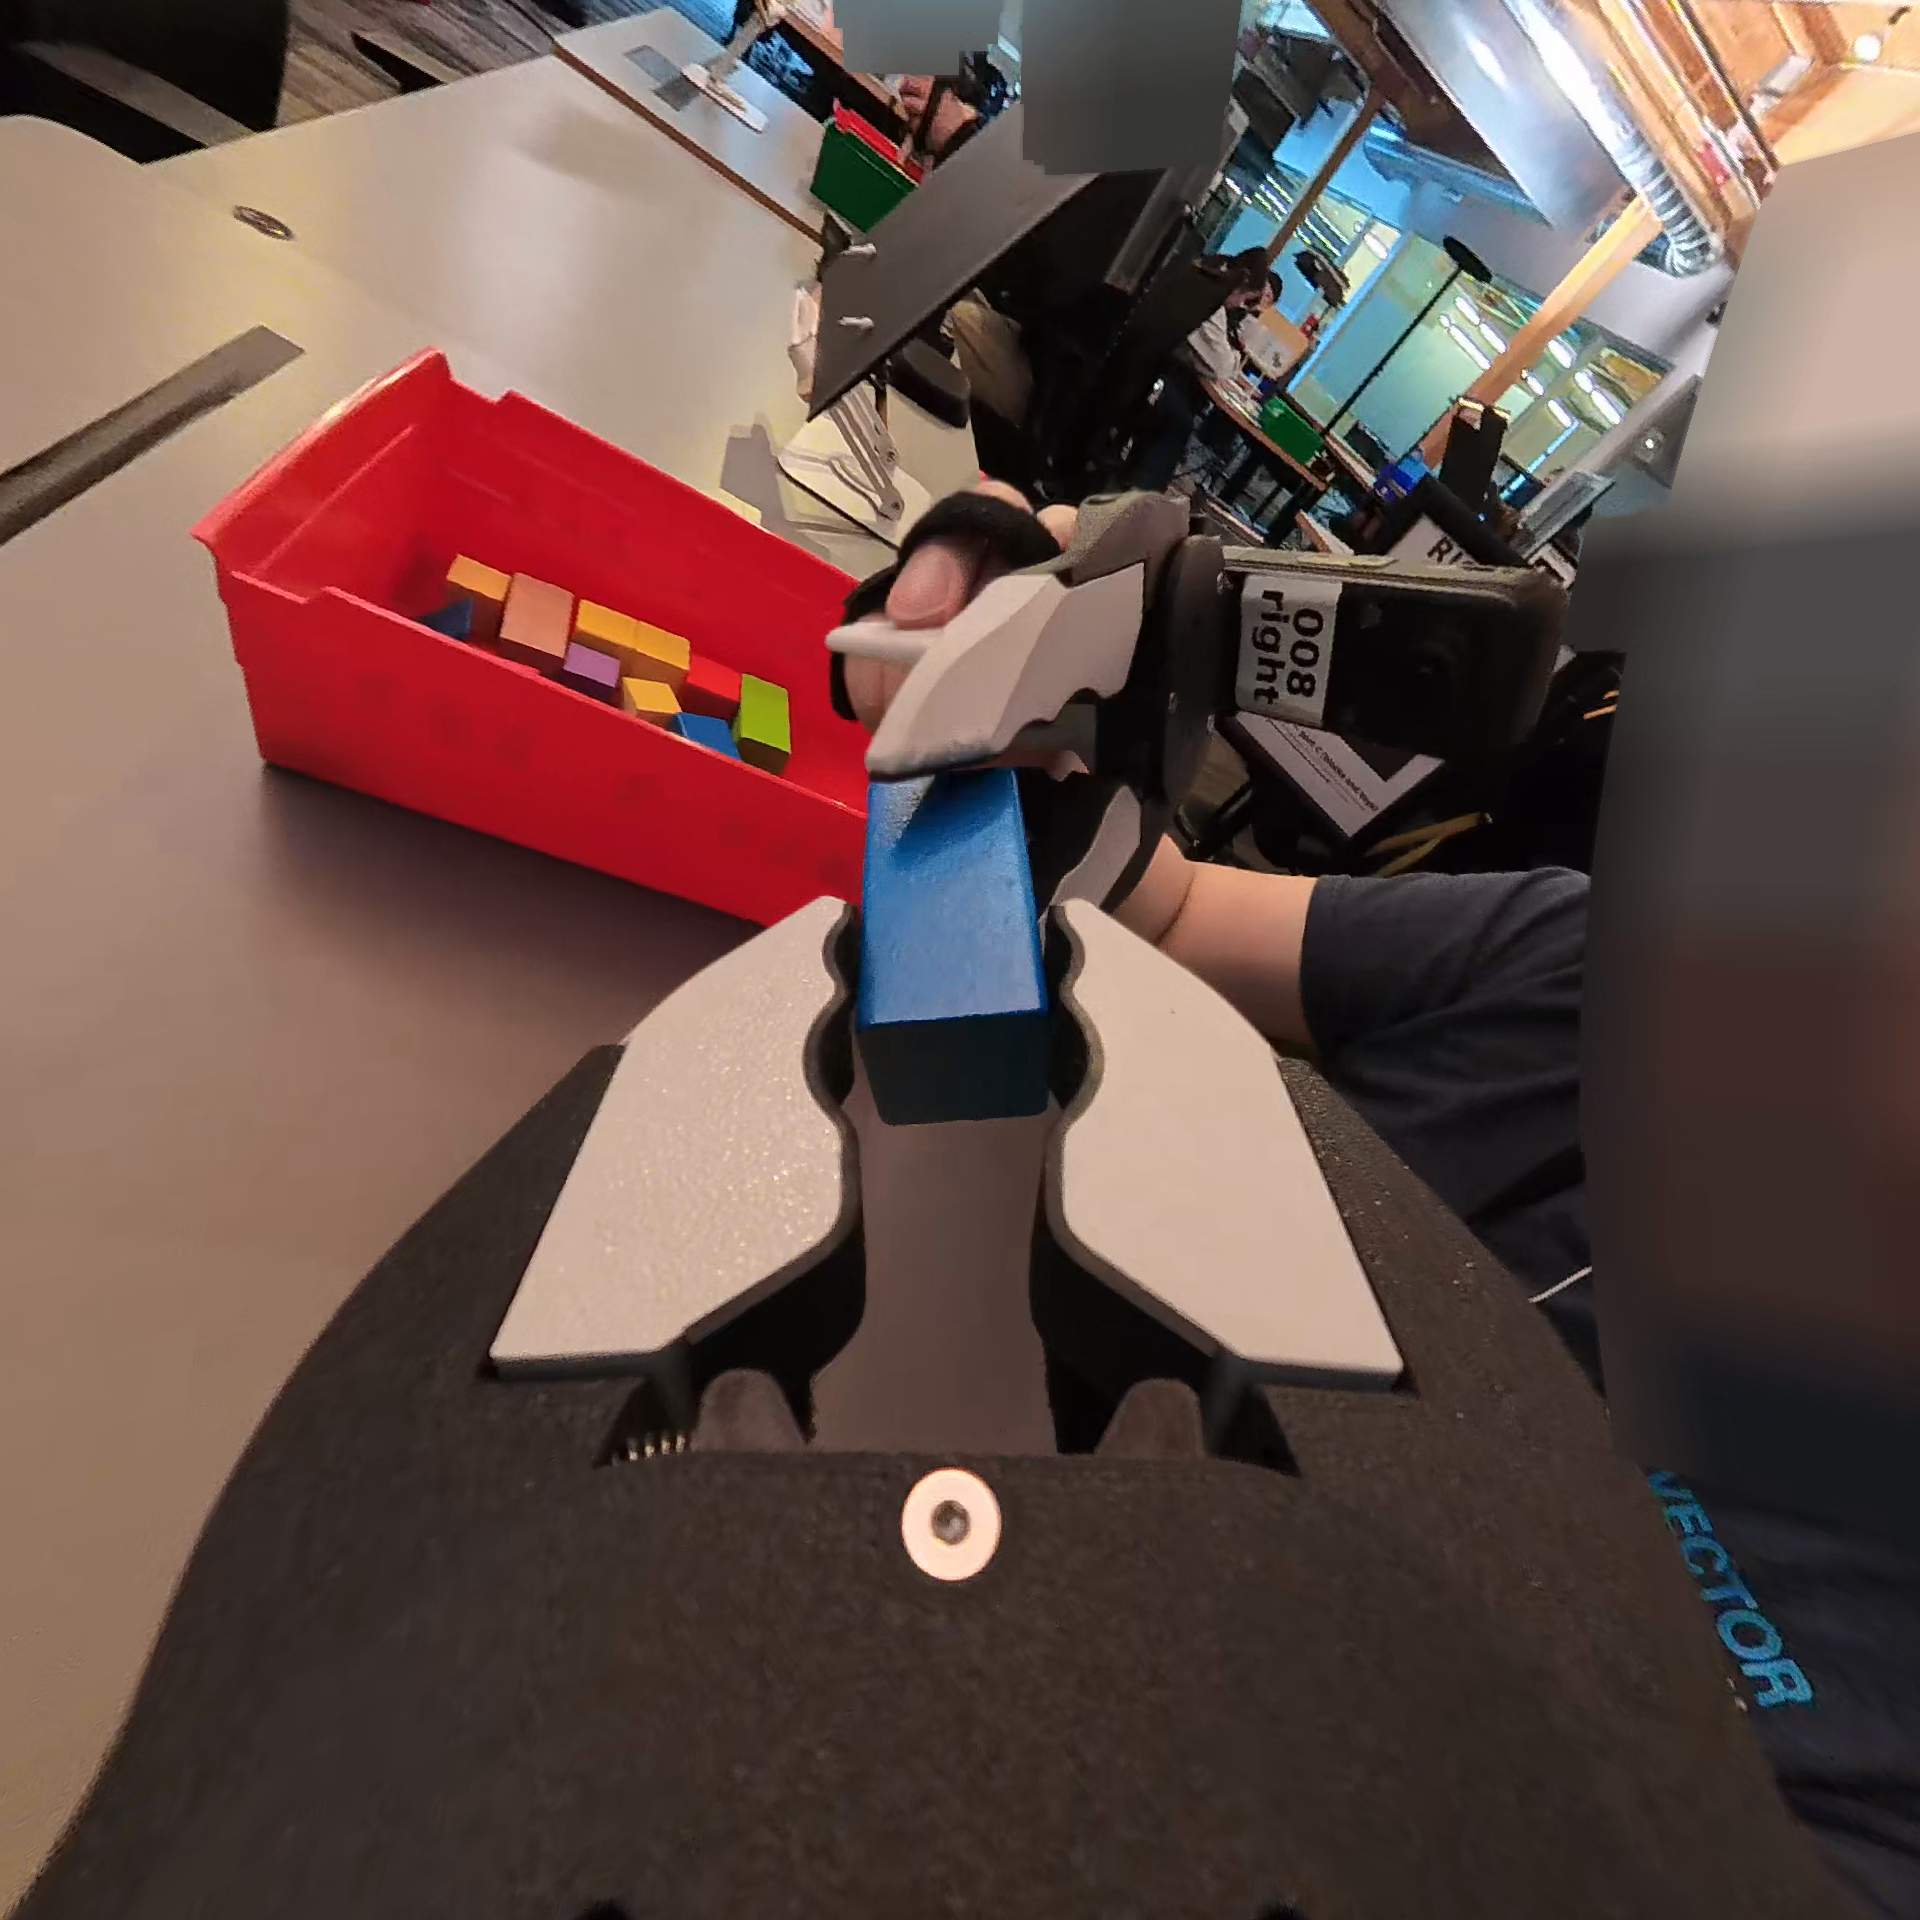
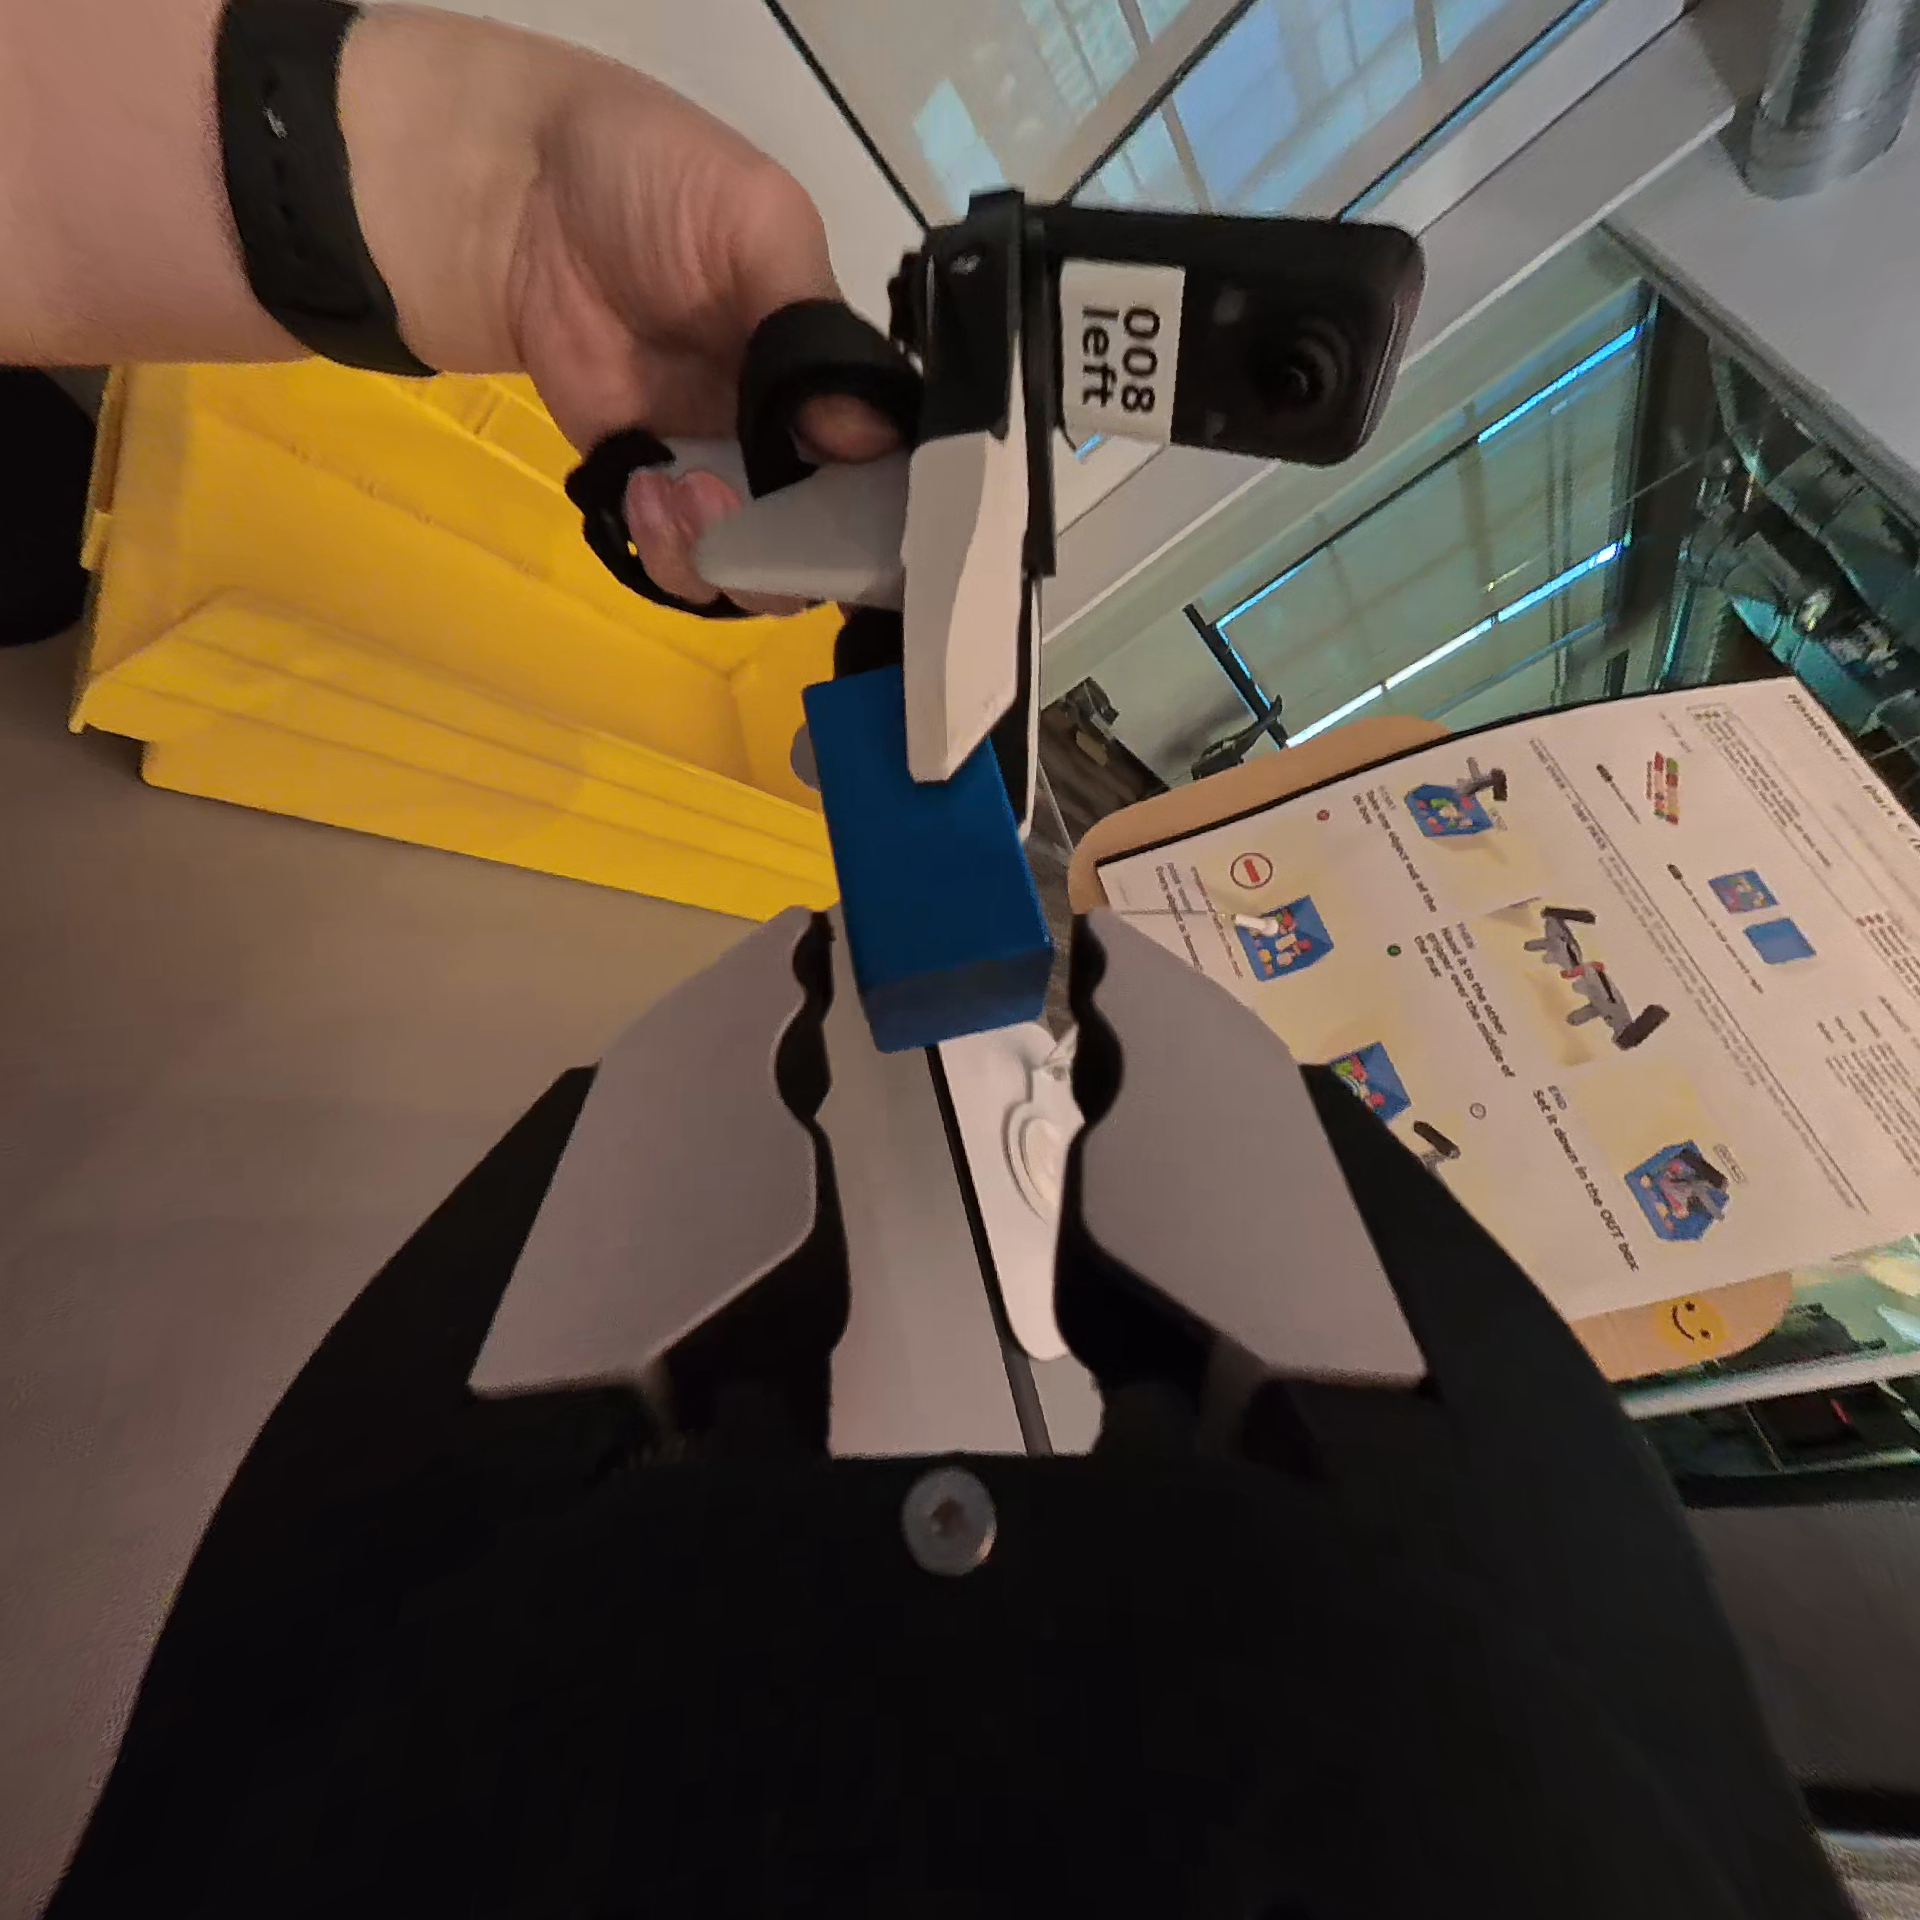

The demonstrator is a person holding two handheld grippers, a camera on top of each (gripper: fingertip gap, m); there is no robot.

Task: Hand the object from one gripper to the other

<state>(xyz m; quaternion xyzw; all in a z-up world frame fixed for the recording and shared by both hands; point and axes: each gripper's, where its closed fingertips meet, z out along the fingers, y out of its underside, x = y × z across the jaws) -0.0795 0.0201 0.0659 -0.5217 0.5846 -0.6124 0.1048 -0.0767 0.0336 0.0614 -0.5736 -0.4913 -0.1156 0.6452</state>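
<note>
Blue block [image 1: 951,935] clamped in left gripper [image 1: 951,971] jaws, its far end between right gripper [image 2: 951,971] jaws, grip uncertain.

The far end of the blue block [image 1: 951,935] was covered in the left wrist view by a finger of the right gripper [image 1: 914,748], so the contact there could not be judged. In the right wrist view its upper part was overlapped by the left gripper [image 2: 961,748]. The yellow bin [image 2: 416,644] was partly hidden behind the hand [image 2: 582,270], and its inside was not shown. The instruction sheet [image 2: 1558,987] was cut off by the right edge. The red bin [image 1: 499,665] at the worktop's far side was partly hidden, its right end behind the right gripper; several small blocks [image 1: 623,665] inside were overlapped by one another. Background figures were blurred.
</note>
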